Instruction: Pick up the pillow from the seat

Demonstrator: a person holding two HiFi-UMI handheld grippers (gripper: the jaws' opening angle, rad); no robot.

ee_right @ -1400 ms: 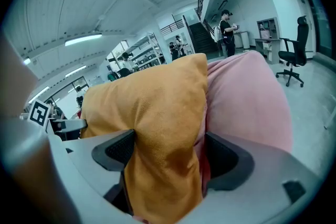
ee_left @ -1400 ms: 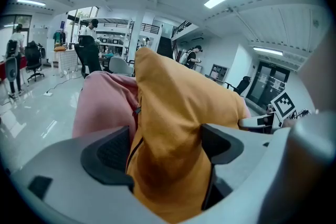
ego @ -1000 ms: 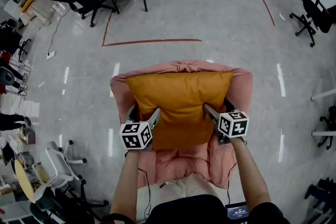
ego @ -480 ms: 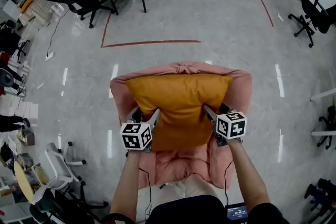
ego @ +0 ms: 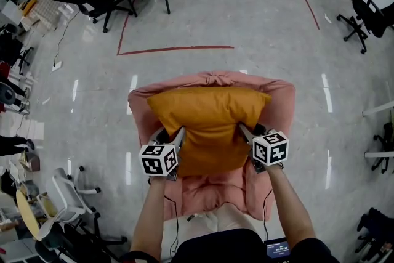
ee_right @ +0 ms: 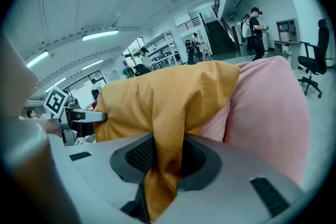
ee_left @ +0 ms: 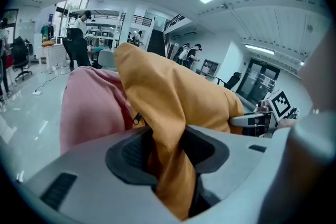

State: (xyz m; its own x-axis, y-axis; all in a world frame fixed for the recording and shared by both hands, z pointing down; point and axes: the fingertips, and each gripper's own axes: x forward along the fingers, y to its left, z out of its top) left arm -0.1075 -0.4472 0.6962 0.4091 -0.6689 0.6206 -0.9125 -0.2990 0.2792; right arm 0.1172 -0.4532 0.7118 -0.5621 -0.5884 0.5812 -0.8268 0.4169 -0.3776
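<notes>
On the pink armchair, the orange pillow stands upright. The left gripper and right gripper have just been closing, and their jaws now pinch folds of its side edges

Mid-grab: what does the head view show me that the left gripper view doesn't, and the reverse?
Head view only: the whole pink chair from above, both forearms, and the red floor tape. Left gripper view only: orange fabric pinched between the left gripper's fingers, which have just been closing. Both: the orange pillow on the chair, and the right gripper at its other side, whose fingers have also just been closing on fabric.
</notes>
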